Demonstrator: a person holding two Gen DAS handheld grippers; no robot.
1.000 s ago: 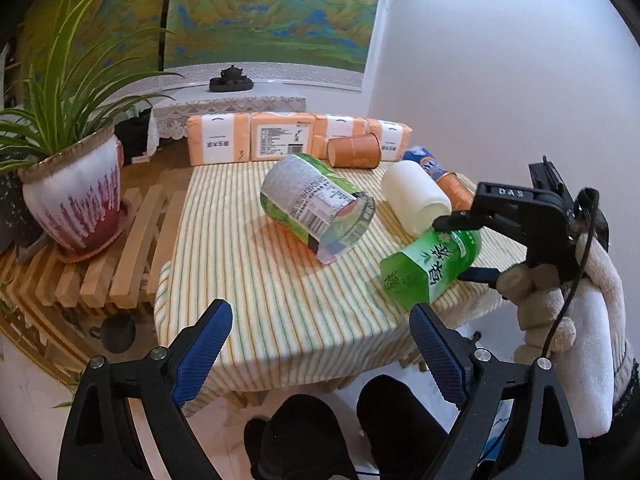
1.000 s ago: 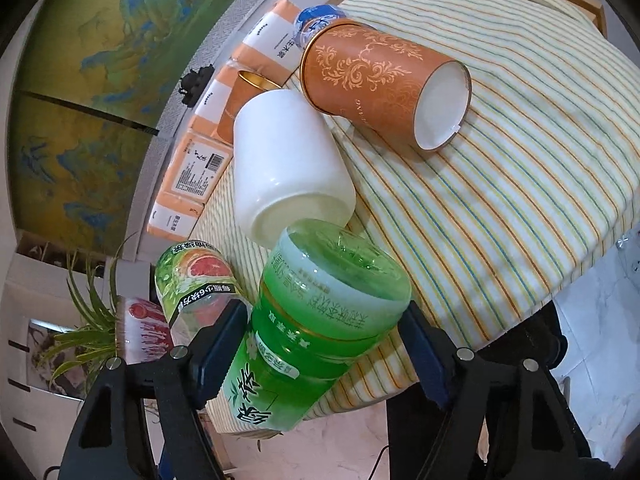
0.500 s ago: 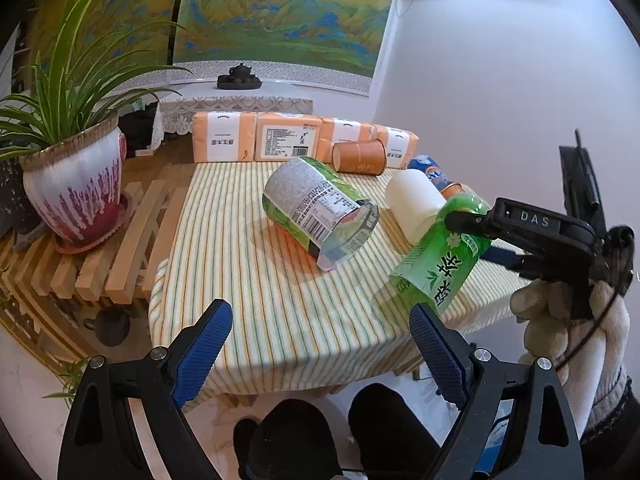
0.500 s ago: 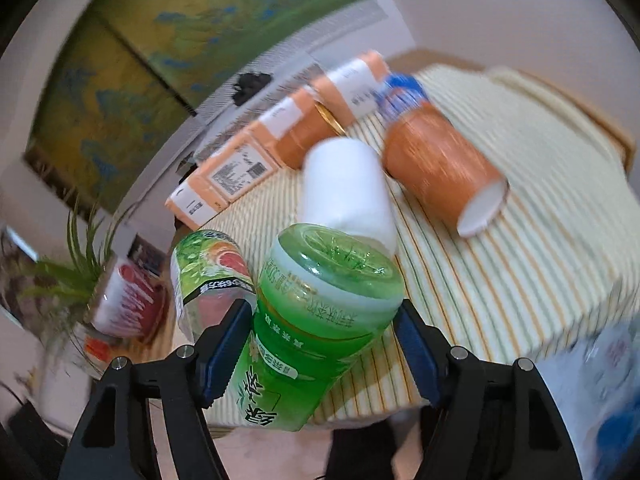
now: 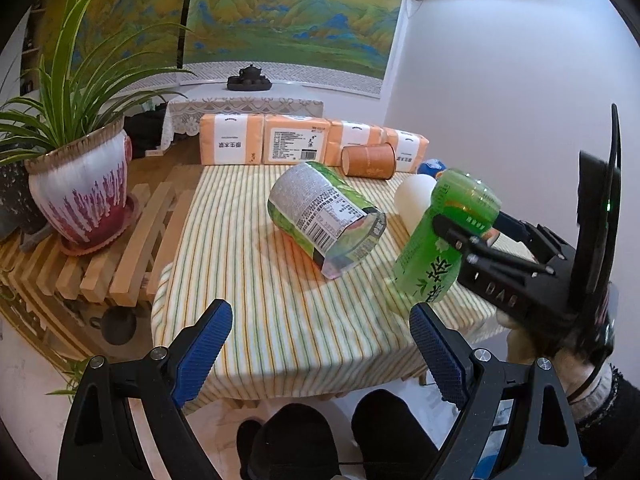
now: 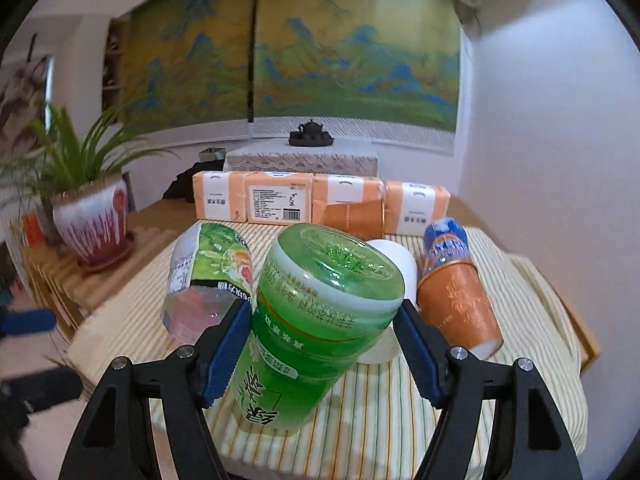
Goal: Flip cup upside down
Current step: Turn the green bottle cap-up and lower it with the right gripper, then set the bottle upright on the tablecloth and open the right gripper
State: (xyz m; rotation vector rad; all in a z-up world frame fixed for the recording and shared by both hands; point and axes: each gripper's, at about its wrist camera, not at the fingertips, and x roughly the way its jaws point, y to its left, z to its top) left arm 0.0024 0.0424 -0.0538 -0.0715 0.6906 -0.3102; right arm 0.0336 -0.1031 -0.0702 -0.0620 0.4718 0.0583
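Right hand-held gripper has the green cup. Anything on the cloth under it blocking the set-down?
Nothing visible. The right hand-held gripper holds the translucent green plastic cup base-up over a bare patch of striped tablecloth. The white cylindrical cup and the labelled green cut bottle lie beyond it.

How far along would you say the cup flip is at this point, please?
Done: the right gripper has clamped the green cup and lifted it off the striped tablecloth. In hand: the cup is tilted, closed base up and away, printed end angled down, so the turn looks nearly complete. Left: finish the rotation, set it down inverted and let go. The left gripper hangs open, empty.
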